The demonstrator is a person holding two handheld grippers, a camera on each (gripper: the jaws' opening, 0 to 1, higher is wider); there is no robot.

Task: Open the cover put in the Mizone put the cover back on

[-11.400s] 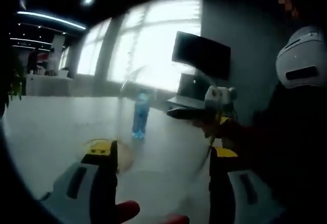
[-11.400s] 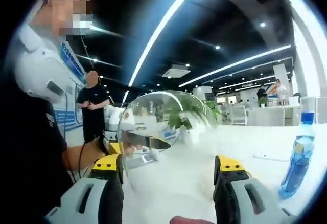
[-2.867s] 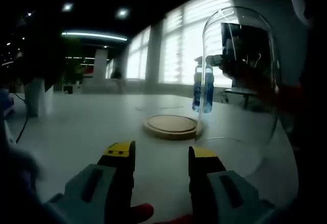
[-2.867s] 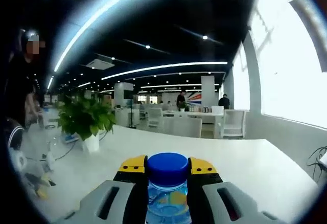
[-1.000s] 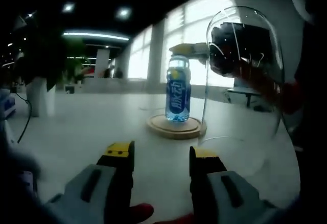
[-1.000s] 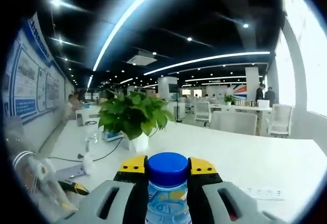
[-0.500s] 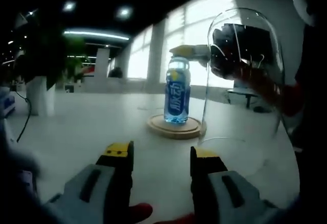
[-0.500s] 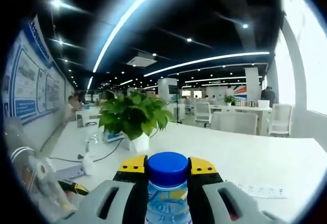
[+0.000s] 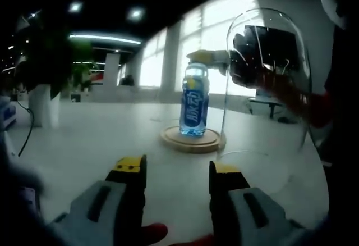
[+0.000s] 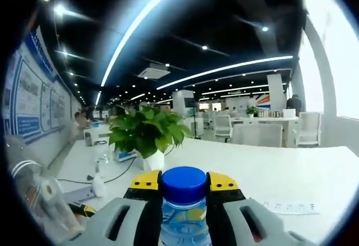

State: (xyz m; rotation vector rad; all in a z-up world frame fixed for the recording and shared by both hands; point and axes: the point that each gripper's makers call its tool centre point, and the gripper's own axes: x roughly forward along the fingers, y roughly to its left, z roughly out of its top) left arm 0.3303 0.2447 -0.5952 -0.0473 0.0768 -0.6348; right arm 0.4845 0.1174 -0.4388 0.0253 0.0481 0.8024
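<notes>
The Mizone bottle [image 9: 194,106], blue-labelled, stands upright on the round wooden base [image 9: 190,140] in the left gripper view. My right gripper [image 9: 202,58] reaches in from the right and is shut on the bottle's top. In the right gripper view the blue cap [image 10: 184,182] sits pinched between the yellow-tipped jaws of my right gripper [image 10: 184,185]. The clear glass dome cover [image 9: 263,89] stands on the table just right of the base. My left gripper [image 9: 174,173] is low over the table in front of the base, open, with nothing between its jaws.
A white table [image 9: 84,139] stretches away on the left. A potted plant [image 10: 147,131] stands on the table beyond the bottle, with a cable [image 10: 112,173] and small items [image 10: 98,185] to its left and a paper slip [image 10: 286,205] to the right. A person's sleeve [image 9: 291,97] shows through the dome.
The bottle has come slightly lower and to the left and stands on the wooden base. The right gripper is still shut on its top. The left gripper and the dome have stayed put.
</notes>
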